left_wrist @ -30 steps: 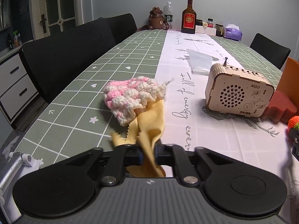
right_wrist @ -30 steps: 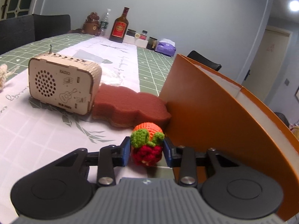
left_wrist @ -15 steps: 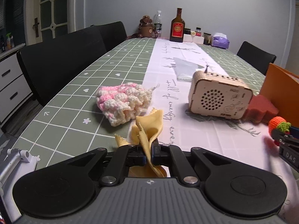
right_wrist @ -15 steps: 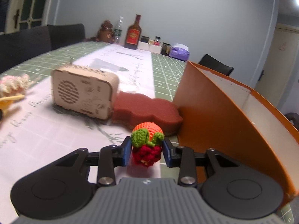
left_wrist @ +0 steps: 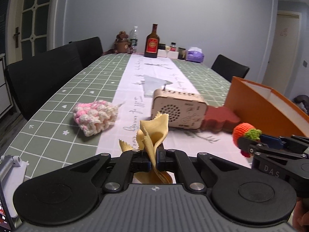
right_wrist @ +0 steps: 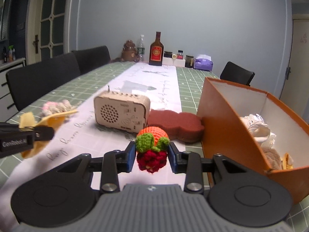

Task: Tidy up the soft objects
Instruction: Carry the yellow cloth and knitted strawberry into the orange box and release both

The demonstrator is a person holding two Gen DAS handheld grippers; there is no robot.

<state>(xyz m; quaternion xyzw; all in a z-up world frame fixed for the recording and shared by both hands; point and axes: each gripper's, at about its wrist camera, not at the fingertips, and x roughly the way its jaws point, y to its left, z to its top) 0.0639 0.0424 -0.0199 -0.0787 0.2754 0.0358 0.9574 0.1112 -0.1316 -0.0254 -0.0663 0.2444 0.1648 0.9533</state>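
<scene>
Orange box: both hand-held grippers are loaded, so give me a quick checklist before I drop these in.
1. Left hand-held gripper pinches the yellow cloth: ok.
2. Right hand-held gripper clamps the crocheted toy: ok.
3. Orange box open at the top: ok.
4. Room left inside beside the soft items already there: ok.
5. Either load above the box opening: not ok, both are short of it.
6. Pink-and-white knit piece and red sponge cleared from the table: not ok.
</scene>
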